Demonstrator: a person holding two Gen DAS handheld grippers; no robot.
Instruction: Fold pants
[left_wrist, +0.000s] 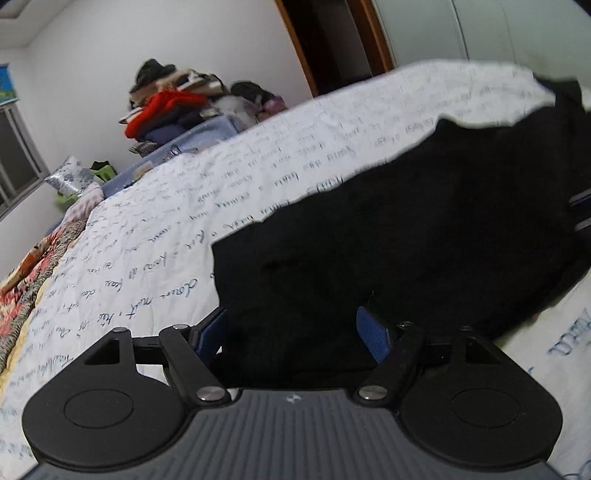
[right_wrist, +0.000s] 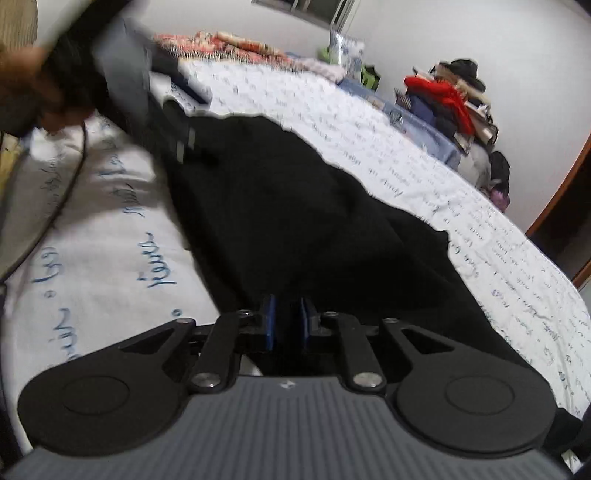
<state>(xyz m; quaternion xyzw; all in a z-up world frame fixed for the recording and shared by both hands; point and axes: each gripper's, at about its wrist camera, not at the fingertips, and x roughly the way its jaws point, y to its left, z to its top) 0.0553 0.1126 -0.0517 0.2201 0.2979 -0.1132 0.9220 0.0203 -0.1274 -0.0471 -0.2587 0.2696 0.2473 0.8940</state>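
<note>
The black pants (left_wrist: 424, 229) are spread along the bed (left_wrist: 229, 192), on a white quilt printed with blue handwriting, and the same garment (right_wrist: 303, 206) fills the middle of the right wrist view. The left hand-held gripper (left_wrist: 295, 332) is held with its 2 blue-padded fingers (left_wrist: 373, 332) wide apart, straddling the near edge of the cloth; nothing is clamped between them. The right hand-held gripper (right_wrist: 288, 325) is drawn nearly together, with only a narrow gap between its pads (right_wrist: 271, 325); black fabric lies at that gap, but whether it is actually pinched cannot be told from these views.

The step in hand is judged to be the taking of 2 holds on one end of the pants before a fold is carried over. It is best done if the left jaws are lowered squarely onto the hem and closed on every layer, not the top one alone. Both holds should be kept level, and the cloth lifted only slightly, so that the quilt is not dragged and the edges are laid even
</note>
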